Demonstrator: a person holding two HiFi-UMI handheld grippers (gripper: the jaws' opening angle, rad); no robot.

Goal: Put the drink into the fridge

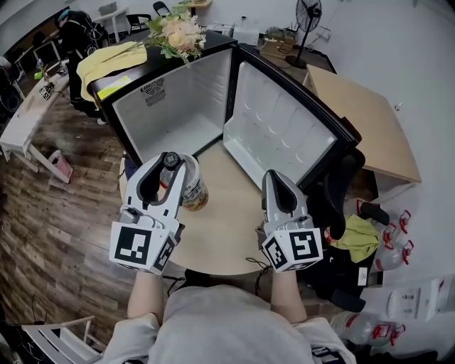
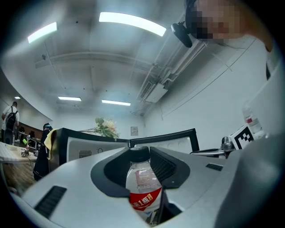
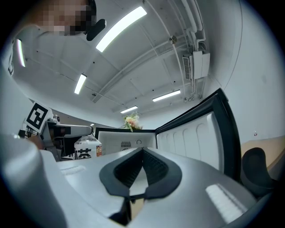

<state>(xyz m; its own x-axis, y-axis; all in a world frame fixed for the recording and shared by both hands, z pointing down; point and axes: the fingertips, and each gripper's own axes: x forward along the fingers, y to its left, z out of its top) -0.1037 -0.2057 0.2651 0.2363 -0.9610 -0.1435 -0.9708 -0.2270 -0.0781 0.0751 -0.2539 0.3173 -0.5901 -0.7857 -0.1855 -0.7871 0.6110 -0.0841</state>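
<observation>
1. Nearest the person are two grippers over one round table (image 1: pixel 227 220). The left gripper (image 1: pixel 169 163) is clamped on the single drink bottle (image 1: pixel 193 188). The right gripper (image 1: pixel 274 178) has its jaws pressed together with nothing between them.
2. The drink bottle is over the table's left side, just in front of the fridge and outside it. The left gripper view alone shows its black cap and red label band close up between the jaws (image 2: pixel 143 191). The right gripper view catches it side-on, off to the left (image 3: pixel 87 148).
3. Beyond stands one fridge (image 1: pixel 174 117), its one door (image 1: pixel 277 135) swung wide to the right.
4. On the fridge top lie one bunch of flowers (image 1: pixel 178 32) and one yellow cloth (image 1: pixel 106 60).
5. Farthest back is one standing fan (image 1: pixel 308 14), seen only in the head view.
</observation>
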